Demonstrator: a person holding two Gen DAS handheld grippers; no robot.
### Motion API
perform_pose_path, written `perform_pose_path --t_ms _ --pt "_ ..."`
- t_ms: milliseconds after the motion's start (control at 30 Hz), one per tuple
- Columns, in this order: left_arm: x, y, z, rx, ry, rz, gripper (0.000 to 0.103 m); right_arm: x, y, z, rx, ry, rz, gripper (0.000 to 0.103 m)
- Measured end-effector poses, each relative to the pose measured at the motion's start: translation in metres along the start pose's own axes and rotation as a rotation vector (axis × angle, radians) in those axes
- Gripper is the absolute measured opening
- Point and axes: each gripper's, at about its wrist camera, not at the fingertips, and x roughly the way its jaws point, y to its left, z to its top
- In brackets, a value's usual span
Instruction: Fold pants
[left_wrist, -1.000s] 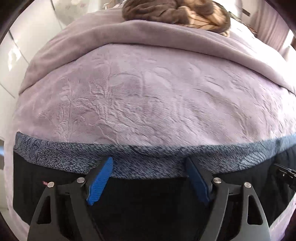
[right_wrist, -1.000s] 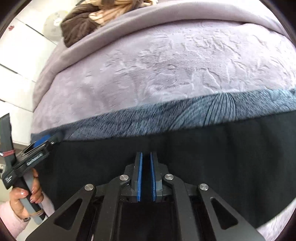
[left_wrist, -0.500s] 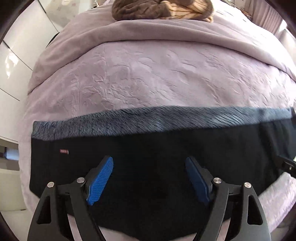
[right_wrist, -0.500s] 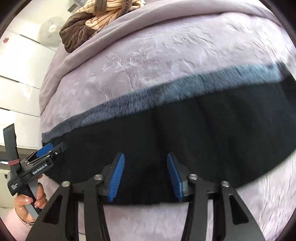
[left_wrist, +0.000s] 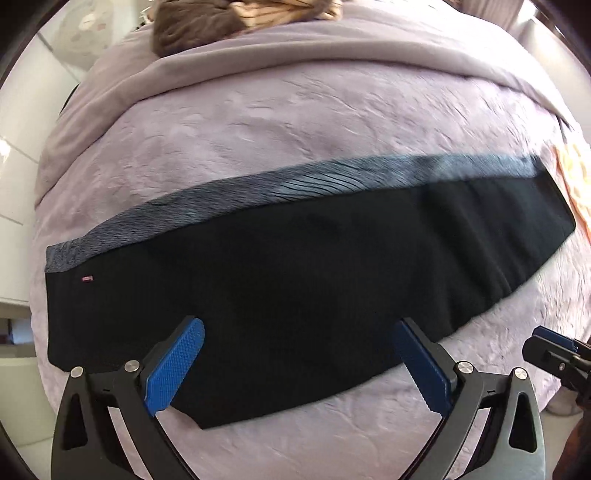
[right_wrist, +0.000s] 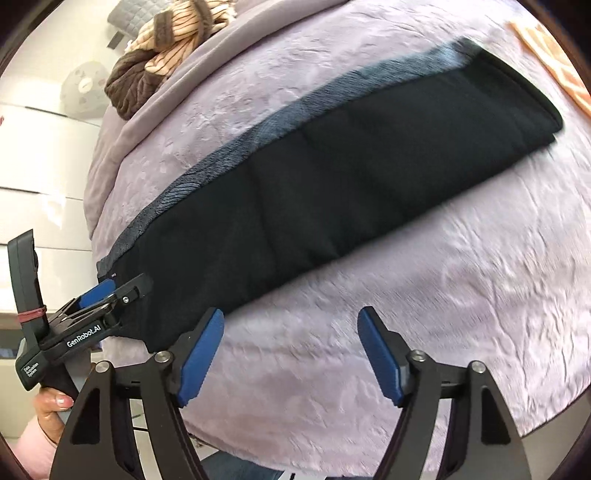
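Black pants (left_wrist: 303, 280) lie flat on the lilac bed as one long band, folded lengthwise, with a grey-blue patterned strip (left_wrist: 258, 195) along the far edge. They run diagonally in the right wrist view (right_wrist: 332, 177). My left gripper (left_wrist: 295, 362) is open and empty, over the near edge of the pants. It also shows at the left of the right wrist view (right_wrist: 110, 295). My right gripper (right_wrist: 291, 354) is open and empty, above bare bedspread just off the pants' near edge.
A lilac embossed bedspread (left_wrist: 295, 122) covers the bed. A brown and striped bundle of clothes (right_wrist: 162, 48) lies at the far end. An orange-patterned item (right_wrist: 554, 55) sits at the right edge. White cabinets (right_wrist: 33, 166) stand to the left.
My right gripper opened and let go of the pants. Both grippers pulled back and up from the pants, which now lie flat in full view.
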Motion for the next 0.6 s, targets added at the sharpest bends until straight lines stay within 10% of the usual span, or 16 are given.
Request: perform_pose_path --t_ms 600 --pt "-0.007 -0.129 -0.001 -0.004 0.122 -0.045 0.103 -0.058 -0.122 0.026 0.089 -0.027 0.053 0.079"
